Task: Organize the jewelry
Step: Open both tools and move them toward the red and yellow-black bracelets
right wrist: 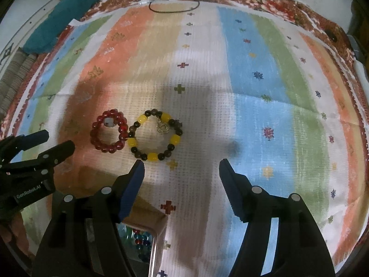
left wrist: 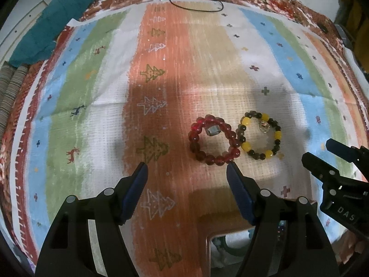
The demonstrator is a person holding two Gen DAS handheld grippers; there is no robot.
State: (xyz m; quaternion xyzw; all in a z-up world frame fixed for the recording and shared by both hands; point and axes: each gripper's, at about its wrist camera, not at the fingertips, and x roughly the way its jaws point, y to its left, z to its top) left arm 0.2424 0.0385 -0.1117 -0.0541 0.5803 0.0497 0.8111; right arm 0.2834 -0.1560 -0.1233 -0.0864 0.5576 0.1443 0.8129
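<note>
A red bead bracelet (left wrist: 213, 139) and a yellow-and-dark bead bracelet (left wrist: 261, 136) lie side by side, touching, on the striped cloth. My left gripper (left wrist: 186, 169) is open and empty, just short of the red bracelet. My right gripper (right wrist: 181, 166) is open and empty, just short of the yellow-and-dark bracelet (right wrist: 155, 136); the red bracelet (right wrist: 108, 133) lies to its left. The right gripper also shows in the left wrist view (left wrist: 319, 149), and the left gripper shows in the right wrist view (right wrist: 57, 140). A box (right wrist: 159, 230) with coloured beads inside sits under the grippers.
The striped cloth (left wrist: 96, 92) covers a table. A black cord (left wrist: 196, 2) lies at the far edge. A teal cloth (left wrist: 57, 23) lies at the far left corner.
</note>
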